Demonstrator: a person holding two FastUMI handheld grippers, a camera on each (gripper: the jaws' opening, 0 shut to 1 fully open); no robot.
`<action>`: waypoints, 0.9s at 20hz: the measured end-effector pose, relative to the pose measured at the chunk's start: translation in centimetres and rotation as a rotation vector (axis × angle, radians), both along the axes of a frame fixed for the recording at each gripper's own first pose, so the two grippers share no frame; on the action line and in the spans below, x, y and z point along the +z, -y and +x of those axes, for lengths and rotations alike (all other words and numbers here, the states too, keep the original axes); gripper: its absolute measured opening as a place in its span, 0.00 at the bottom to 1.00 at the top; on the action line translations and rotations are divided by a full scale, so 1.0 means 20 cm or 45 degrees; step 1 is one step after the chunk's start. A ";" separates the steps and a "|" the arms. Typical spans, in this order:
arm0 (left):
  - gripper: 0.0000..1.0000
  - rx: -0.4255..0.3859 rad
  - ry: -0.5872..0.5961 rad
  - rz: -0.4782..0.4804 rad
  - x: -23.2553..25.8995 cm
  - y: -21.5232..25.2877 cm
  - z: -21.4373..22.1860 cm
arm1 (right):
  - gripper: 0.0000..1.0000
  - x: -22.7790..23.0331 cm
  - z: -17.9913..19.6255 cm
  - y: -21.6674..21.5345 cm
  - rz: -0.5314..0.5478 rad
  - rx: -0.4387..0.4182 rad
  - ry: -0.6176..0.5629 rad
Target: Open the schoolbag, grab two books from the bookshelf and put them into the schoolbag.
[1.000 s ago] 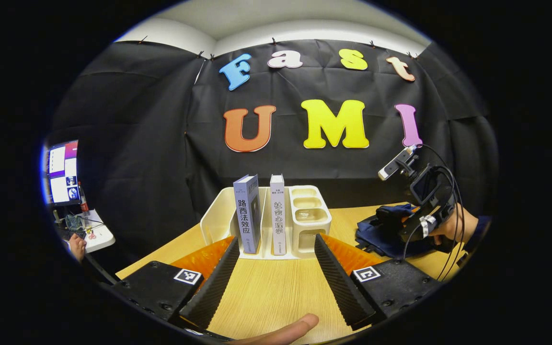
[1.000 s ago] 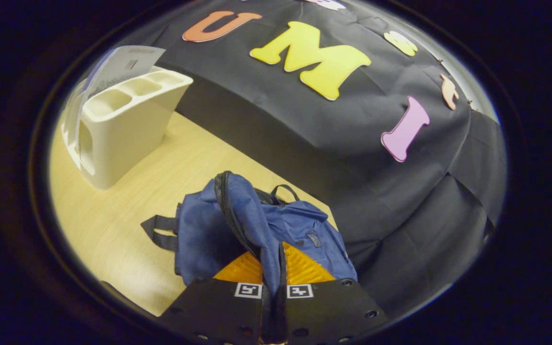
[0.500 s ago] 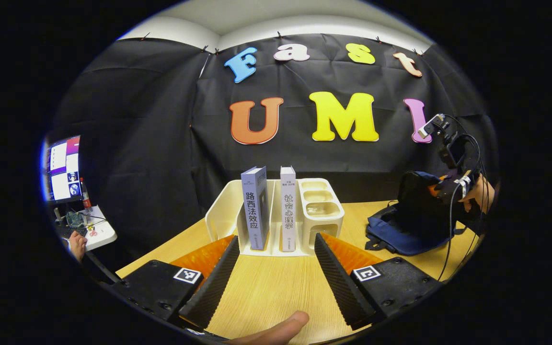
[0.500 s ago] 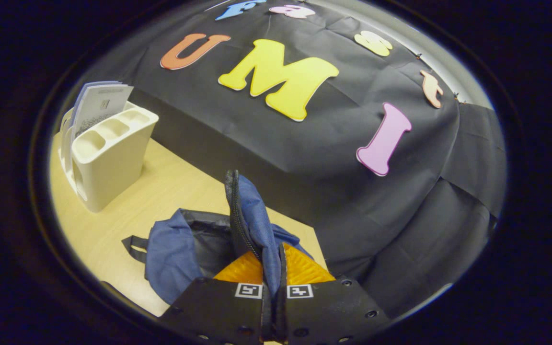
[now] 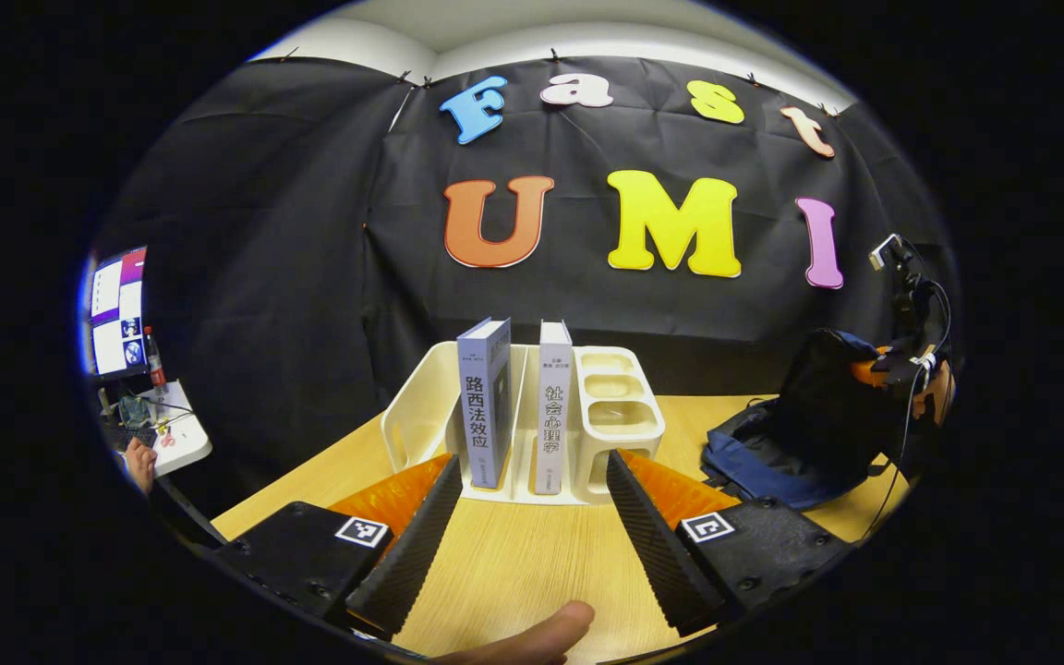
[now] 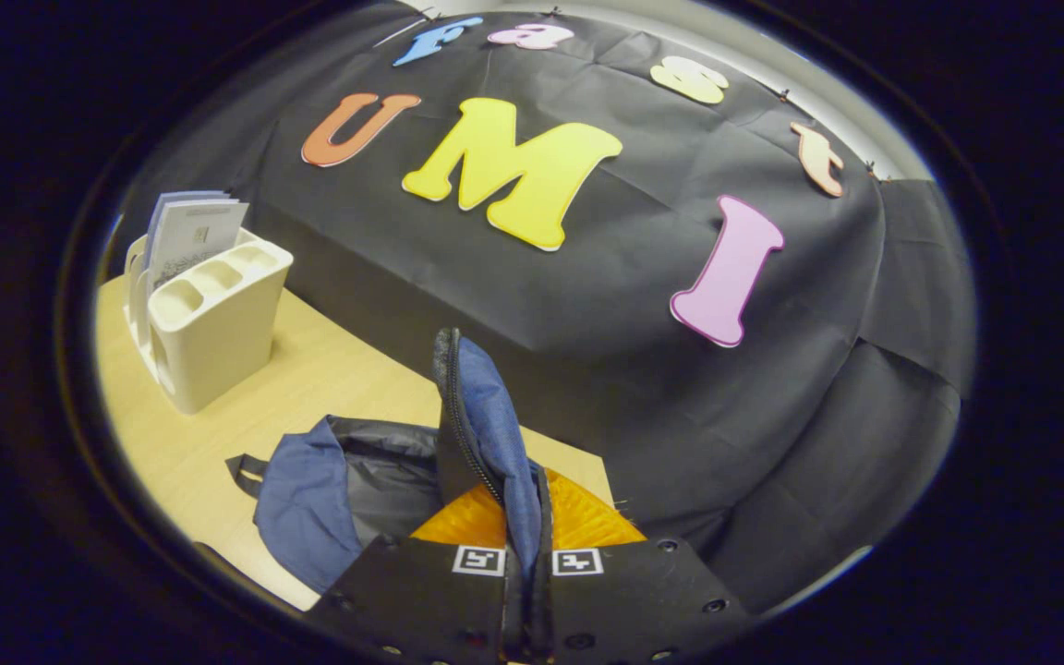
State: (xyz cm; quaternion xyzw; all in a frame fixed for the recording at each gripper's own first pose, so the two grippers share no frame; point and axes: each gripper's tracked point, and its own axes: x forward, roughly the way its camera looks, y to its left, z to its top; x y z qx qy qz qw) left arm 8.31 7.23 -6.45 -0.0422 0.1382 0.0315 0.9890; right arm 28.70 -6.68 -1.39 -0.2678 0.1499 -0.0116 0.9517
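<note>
Two books, a blue-grey one (image 5: 484, 402) and a white one (image 5: 553, 405), stand upright in a cream bookshelf (image 5: 421, 416) on the wooden table. My left gripper (image 5: 532, 517) is open just in front of them, with nothing between its fingers. To the right lies the blue schoolbag (image 5: 772, 453) with its dark flap lifted. My right gripper (image 6: 525, 480) is shut on the zippered flap of the schoolbag (image 6: 486, 416), holding it up so the dark lining (image 6: 393, 471) shows. The right gripper (image 5: 901, 365) and a hand also appear at the far right of the left gripper view.
The bookshelf (image 6: 209, 314) has small cups on its right end. A side desk with a monitor (image 5: 116, 309), a bottle and a person's hand sits at far left. A fingertip (image 5: 532, 637) pokes in at the bottom. Wooden table (image 5: 532, 563) lies in front of the shelf.
The right gripper has raised the schoolbag's flap higher and pulled it right, opening the bag and showing its lining. The left gripper stayed open and edged a little closer to the books.
</note>
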 end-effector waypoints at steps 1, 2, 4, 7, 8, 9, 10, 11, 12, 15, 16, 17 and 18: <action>0.99 -0.008 0.008 0.001 0.02 0.02 0.04 | 0.04 0.00 0.00 0.01 0.015 0.008 -0.006; 0.99 -0.017 0.013 -0.010 0.04 0.03 0.07 | 0.04 0.00 0.01 0.04 0.026 0.011 -0.010; 0.98 -0.046 -0.010 -0.061 0.04 0.09 0.15 | 0.04 0.01 0.00 0.05 0.061 0.040 -0.031; 0.98 -0.056 -0.045 -0.081 0.05 0.12 0.29 | 0.04 0.01 0.00 0.09 0.114 0.057 -0.063; 0.99 -0.061 -0.049 -0.083 0.06 0.12 0.34 | 0.04 0.01 -0.01 0.10 0.129 0.065 -0.071; 0.99 -0.062 -0.051 -0.089 0.08 0.13 0.39 | 0.04 0.02 0.00 0.11 0.144 0.067 -0.076; 0.98 -0.062 -0.053 -0.086 0.10 0.13 0.45 | 0.04 0.01 0.00 0.13 0.154 0.064 -0.088; 0.98 -0.065 -0.053 -0.078 0.12 0.12 0.50 | 0.04 0.02 0.00 0.14 0.162 0.063 -0.098; 0.98 -0.067 -0.035 -0.064 0.16 0.11 0.56 | 0.05 0.02 0.01 0.16 0.180 0.056 -0.100; 0.98 -0.072 -0.007 -0.060 0.26 0.07 0.76 | 0.05 0.02 0.01 0.19 0.234 0.047 -0.125; 0.98 -0.070 -0.014 -0.067 0.28 0.05 0.82 | 0.05 0.02 0.01 0.20 0.244 0.045 -0.134; 0.98 -0.060 -0.017 -0.061 0.31 0.02 0.88 | 0.05 0.02 0.01 0.21 0.240 0.048 -0.132; 0.98 -0.039 -0.007 -0.055 0.33 -0.02 0.95 | 0.05 0.03 0.01 0.22 0.242 0.053 -0.125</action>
